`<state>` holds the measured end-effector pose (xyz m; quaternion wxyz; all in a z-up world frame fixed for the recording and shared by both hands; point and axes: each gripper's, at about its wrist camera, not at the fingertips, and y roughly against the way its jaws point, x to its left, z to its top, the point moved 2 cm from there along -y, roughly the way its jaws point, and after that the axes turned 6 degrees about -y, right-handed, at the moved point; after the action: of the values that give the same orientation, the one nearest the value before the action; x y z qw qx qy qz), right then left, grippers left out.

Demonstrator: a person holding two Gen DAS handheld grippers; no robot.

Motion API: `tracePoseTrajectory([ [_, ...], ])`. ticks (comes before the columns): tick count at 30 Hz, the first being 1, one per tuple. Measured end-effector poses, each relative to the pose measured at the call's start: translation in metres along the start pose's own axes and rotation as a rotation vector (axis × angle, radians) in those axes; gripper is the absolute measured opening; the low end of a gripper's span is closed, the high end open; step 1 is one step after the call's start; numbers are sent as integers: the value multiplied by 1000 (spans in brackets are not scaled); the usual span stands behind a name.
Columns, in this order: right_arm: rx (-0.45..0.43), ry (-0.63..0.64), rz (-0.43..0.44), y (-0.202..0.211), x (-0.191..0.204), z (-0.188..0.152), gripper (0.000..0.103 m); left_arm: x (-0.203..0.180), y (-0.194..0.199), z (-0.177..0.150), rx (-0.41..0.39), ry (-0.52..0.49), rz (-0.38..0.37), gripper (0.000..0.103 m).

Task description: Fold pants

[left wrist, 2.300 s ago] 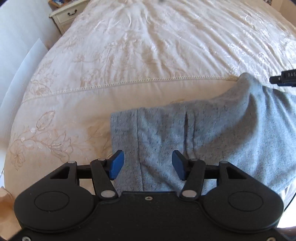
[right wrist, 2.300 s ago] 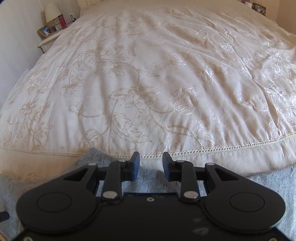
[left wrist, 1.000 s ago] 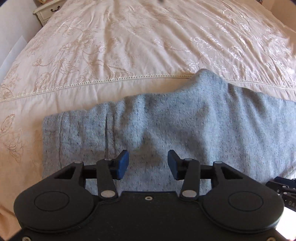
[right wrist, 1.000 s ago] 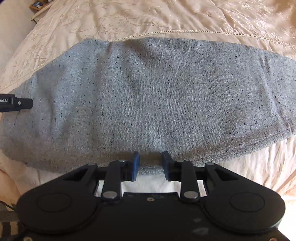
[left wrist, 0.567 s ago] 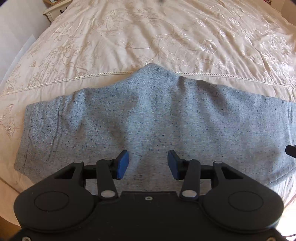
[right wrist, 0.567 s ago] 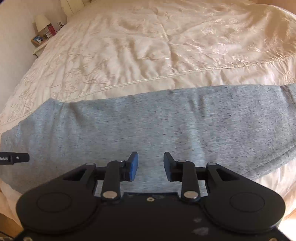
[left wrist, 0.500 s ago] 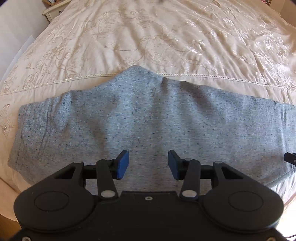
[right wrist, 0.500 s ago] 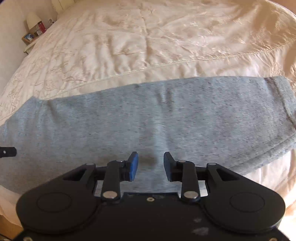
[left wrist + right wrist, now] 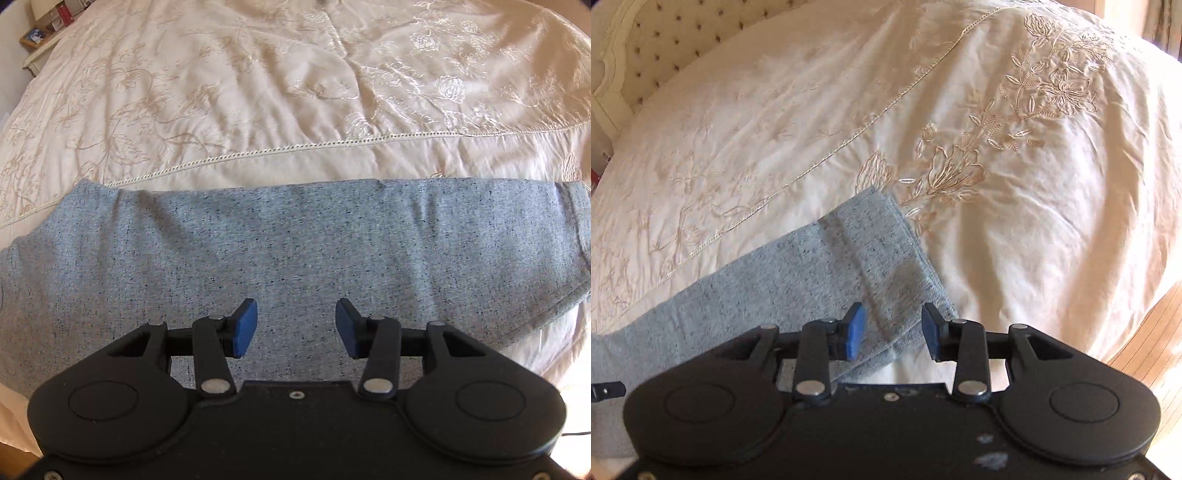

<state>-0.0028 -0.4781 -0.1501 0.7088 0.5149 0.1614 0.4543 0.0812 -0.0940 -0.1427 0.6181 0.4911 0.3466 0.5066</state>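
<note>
The grey speckled pants [image 9: 280, 243] lie flat across the near edge of the cream bedspread, folded lengthwise into one long band. My left gripper [image 9: 293, 328] is open and empty, hovering over the middle of the band. In the right wrist view the cuffed leg end [image 9: 882, 266] of the pants [image 9: 768, 295] lies just ahead. My right gripper [image 9: 890, 330] is open and empty, over the near corner of that cuff. A black tip of the left gripper [image 9: 607, 390] shows at the far left edge.
The embroidered cream bedspread [image 9: 295, 92] fills the far side, with a stitched border line [image 9: 295, 147]. A tufted headboard [image 9: 646, 48] and a nightstand [image 9: 37, 40] stand beyond. Wooden floor [image 9: 1152, 332] shows past the bed's right edge.
Both grippers have swung to the right along the pants. The left now looks at the middle and leg end; the right has reached the cuff. Both stayed open.
</note>
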Motion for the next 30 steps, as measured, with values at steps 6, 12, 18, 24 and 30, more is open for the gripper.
tracePoseTrajectory([
  [6, 98, -176, 6, -21, -22, -3, 38, -21, -1, 5, 18, -44, 6, 54],
  [12, 48, -261, 29, -23, -26, -11, 38, -24, 1, 2, 36, -68, 28, 54],
  [18, -9, -143, 29, -10, -12, -5, 6, -23, 0, -2, 60, -65, 26, 54],
  [24, 43, -96, 13, -12, -27, -10, 9, -27, -4, 0, 68, -70, 16, 54],
  [30, -51, 29, 82, 5, -30, 8, 41, -32, -1, 0, 64, -84, 18, 55],
])
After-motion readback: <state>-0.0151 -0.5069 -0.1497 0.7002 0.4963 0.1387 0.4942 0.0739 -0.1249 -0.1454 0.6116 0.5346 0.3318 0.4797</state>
